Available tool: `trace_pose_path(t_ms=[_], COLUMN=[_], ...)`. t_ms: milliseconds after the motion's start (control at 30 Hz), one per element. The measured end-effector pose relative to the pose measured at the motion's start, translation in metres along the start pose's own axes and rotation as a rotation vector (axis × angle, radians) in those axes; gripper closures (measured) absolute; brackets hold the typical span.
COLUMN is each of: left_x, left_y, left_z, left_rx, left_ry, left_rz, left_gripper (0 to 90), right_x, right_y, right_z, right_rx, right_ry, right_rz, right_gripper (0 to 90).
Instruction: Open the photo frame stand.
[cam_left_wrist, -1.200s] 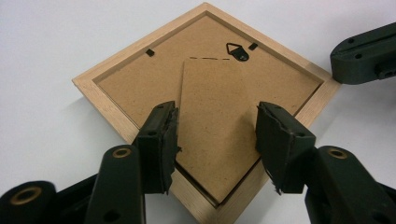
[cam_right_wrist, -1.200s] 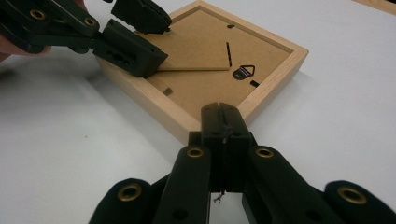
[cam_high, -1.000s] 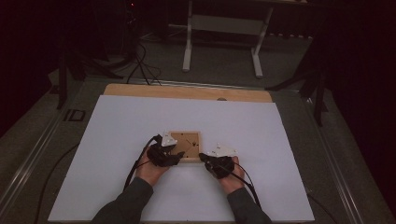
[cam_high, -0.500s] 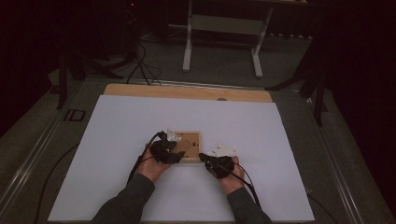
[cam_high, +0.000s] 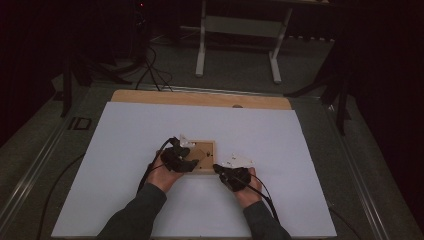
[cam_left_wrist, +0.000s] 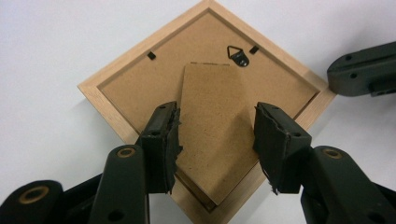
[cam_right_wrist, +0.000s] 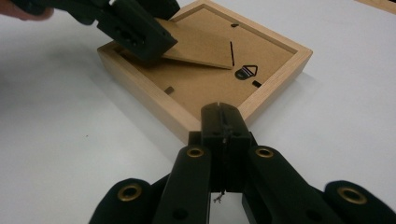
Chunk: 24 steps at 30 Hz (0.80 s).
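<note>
A wooden picture frame (cam_high: 201, 156) is seen lying face down near the middle of the white worktop (cam_high: 125, 150), its brown backing board turned up. From this board a stand flap (cam_left_wrist: 212, 126) is lifted, hinged near the black hanger (cam_left_wrist: 238, 56); its long axis runs from the hanger toward the left gripper (cam_left_wrist: 217, 140). The fingers (cam_left_wrist: 163, 140) of this gripper are held apart on either side of the flap, one at each long edge, and it cannot be told whether the pads already touch the edges. The left hand is therefore the nearer one to the flap.

The right gripper (cam_right_wrist: 223, 135) is placed at the frame's near corner. Its fingers are pressed together with nothing between them, and whether the tip touches the wood cannot be told.

Compared with one second ago, the left gripper is found slightly further in over the frame in the high view, and its grey plate has turned. The right hand is unchanged in place, and the frame has not been shifted.
</note>
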<state>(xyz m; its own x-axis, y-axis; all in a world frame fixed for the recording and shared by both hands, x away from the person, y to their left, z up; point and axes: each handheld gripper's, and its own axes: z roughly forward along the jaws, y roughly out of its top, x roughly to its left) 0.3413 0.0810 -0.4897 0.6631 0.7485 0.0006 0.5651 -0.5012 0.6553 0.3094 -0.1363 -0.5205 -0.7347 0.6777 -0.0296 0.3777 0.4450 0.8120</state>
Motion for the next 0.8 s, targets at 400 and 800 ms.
trace_pose_path(t_ms=[400,800], left_x=[0.0,0.0], left_y=[-0.002,-0.013], left_z=[0.002,0.001], left_rx=[0.01,0.013], left_ry=[0.0,0.015], left_rz=[0.003,0.004], left_gripper=[50.6,46.6], right_x=[0.0,0.0], right_y=[0.0,0.0], right_z=[0.0,0.0], right_rx=[-0.001,-0.002], right_ry=[0.001,0.001], right_rz=[0.001,0.001], right_gripper=[90.0,90.0])
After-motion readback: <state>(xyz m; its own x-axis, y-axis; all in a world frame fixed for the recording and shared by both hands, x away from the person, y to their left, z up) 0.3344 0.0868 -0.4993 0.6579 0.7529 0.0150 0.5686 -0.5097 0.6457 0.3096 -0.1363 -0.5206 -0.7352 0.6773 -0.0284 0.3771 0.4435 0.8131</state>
